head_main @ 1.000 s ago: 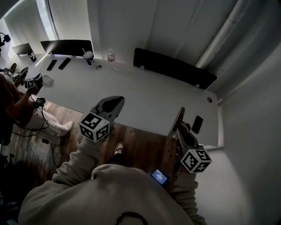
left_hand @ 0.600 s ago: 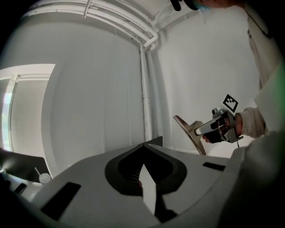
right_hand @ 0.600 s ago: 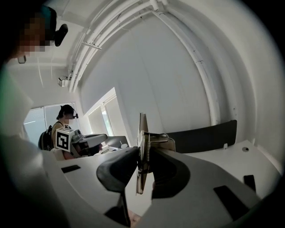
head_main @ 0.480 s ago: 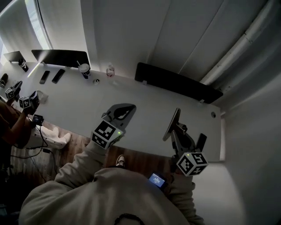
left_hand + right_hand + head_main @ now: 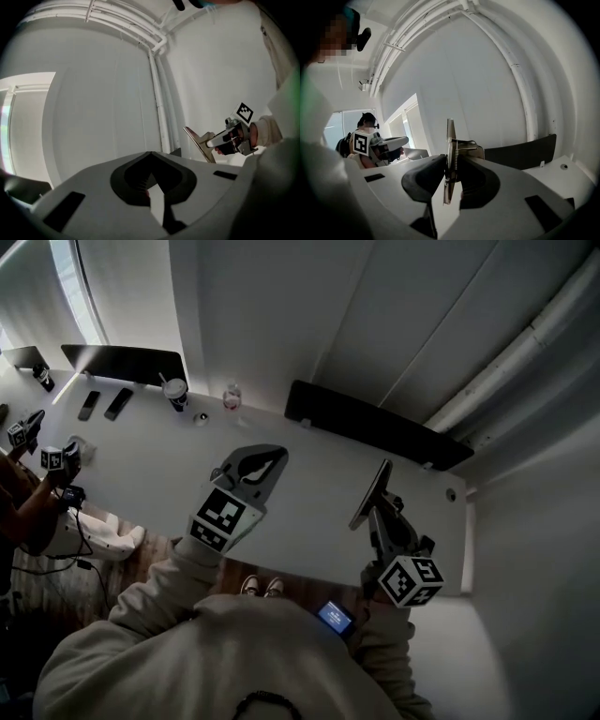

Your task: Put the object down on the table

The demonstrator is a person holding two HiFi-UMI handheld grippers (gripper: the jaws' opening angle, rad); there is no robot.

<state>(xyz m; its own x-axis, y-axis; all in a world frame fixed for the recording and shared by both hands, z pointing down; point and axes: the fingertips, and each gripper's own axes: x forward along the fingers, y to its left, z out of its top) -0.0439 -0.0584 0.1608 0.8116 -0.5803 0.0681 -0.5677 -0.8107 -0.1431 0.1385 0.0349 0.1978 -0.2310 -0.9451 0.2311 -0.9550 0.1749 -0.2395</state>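
Observation:
My right gripper (image 5: 380, 501) is shut on a thin flat board with a metal spring clip (image 5: 372, 491), held on edge and tilted above the white table (image 5: 309, 479). In the right gripper view the board (image 5: 449, 140) stands upright between the jaws (image 5: 450, 180). The left gripper view shows the same board (image 5: 199, 143) off to the right. My left gripper (image 5: 255, 463) hovers over the table's near edge, its tips together with nothing between them (image 5: 151, 180).
A black divider panel (image 5: 375, 423) runs along the table's far edge. A cup (image 5: 175, 390) and a small bottle (image 5: 231, 397) stand at the far left, near a dark screen (image 5: 122, 362). Another person with grippers (image 5: 47, 460) sits at the left.
Both grippers have moved forward from over the floor to over the table. The right gripper still holds the board. The view has shifted slightly.

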